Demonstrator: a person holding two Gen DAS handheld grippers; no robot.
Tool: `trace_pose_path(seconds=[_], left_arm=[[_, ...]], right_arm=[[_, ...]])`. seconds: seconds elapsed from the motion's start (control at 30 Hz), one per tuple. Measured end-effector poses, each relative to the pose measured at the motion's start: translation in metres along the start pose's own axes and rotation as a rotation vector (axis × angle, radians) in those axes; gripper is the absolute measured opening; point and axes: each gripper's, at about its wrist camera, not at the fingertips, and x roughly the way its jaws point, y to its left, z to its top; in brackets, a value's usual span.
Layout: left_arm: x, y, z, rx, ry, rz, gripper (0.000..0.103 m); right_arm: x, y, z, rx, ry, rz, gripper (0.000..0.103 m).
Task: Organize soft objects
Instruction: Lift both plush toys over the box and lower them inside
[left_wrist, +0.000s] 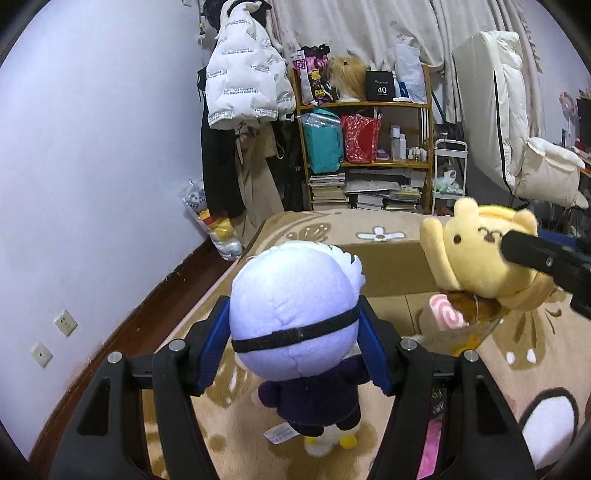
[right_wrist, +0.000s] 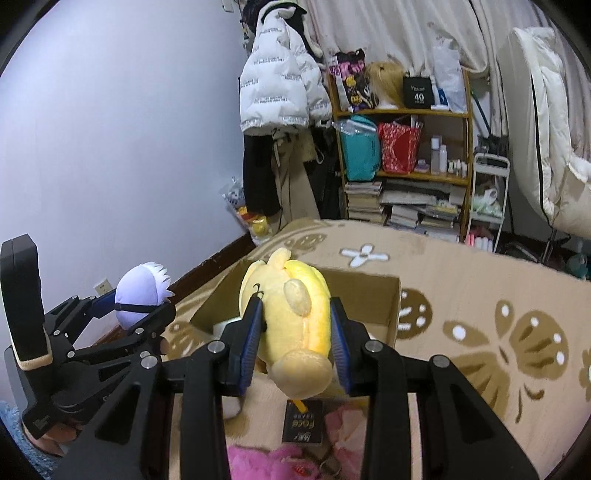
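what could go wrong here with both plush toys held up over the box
1. The left tongs pinch only the round pale-lilac head of the white-haired doll in dark clothes; its body dangles, so it may slip out.
2. The yellow plush bear in the right tongs hangs close to the doll, and they could bump above the open cardboard box.

The cardboard box (right_wrist: 391, 314) lies open ahead on the patterned blanket (right_wrist: 480, 280), its mouth unobstructed from above. To the box's right the blanket is bare and offers wide passage. On the left, the wall (left_wrist: 92, 166) closes in beside the bed. Beyond the bed, a hanging white jacket (left_wrist: 240, 81) and a crowded shelf (left_wrist: 369, 107) block the way. Pink plush items (right_wrist: 266, 461), apparently, clutter the near blanket.
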Motion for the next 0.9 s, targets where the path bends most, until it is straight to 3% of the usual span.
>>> trace_pose_path(seconds=[0.23, 0.47, 0.67, 0.9], left_arm=[[0.016, -0.009, 0.022, 0.039, -0.047, 0.023, 0.064], [0.036, -0.013, 0.033, 0.044, -0.041, -0.007, 0.064], [0.057, -0.015, 0.028, 0.028, 0.007, -0.052, 0.064], [0.077, -0.017, 0.017, 0.003, 0.070, -0.104, 0.064]], right_arm=[[0.007, 0.003, 0.022, -0.029, -0.059, -0.022, 0.037], [0.025, -0.008, 0.032, -0.039, -0.067, -0.043, 0.037], [0.038, -0.024, 0.028, -0.010, -0.064, -0.043, 0.037], [0.060, -0.037, 0.017, 0.029, 0.001, -0.028, 0.038]])
